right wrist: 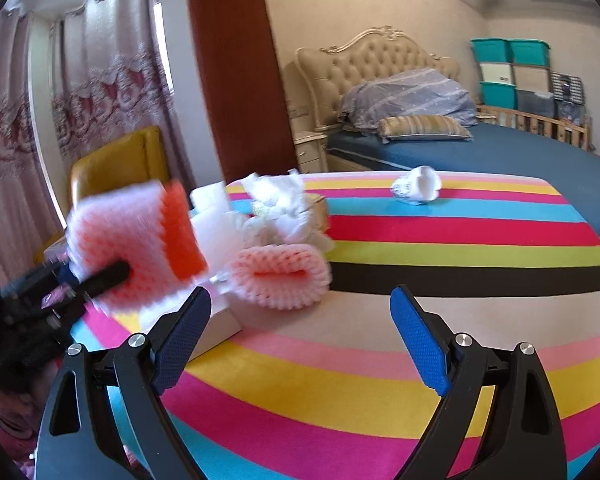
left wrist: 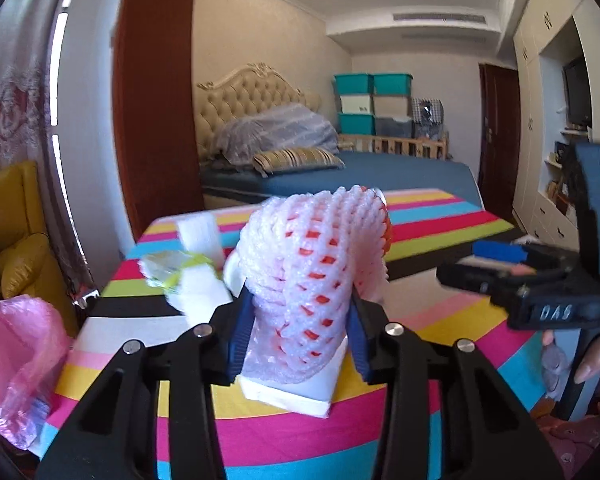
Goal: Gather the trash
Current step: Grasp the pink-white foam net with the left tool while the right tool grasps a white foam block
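My left gripper (left wrist: 298, 322) is shut on a pink foam fruit net (left wrist: 308, 272) with orange inside, held above the striped table (left wrist: 440, 224); it shows blurred in the right wrist view (right wrist: 128, 240). A second foam net (right wrist: 280, 276) lies on the table beside crumpled white tissue (right wrist: 284, 204) and a white foam block (left wrist: 300, 394). A crushed paper cup (right wrist: 418, 186) lies far back. My right gripper (right wrist: 300, 336) is open and empty above the table; it shows at the right of the left wrist view (left wrist: 500, 264).
A pink plastic bag (left wrist: 20, 356) hangs open at the table's left edge. A yellow chair (right wrist: 120, 164) stands behind it. A bed (right wrist: 480, 152) lies beyond the table. A crumpled wrapper (left wrist: 168, 268) and white pieces lie at the table's left.
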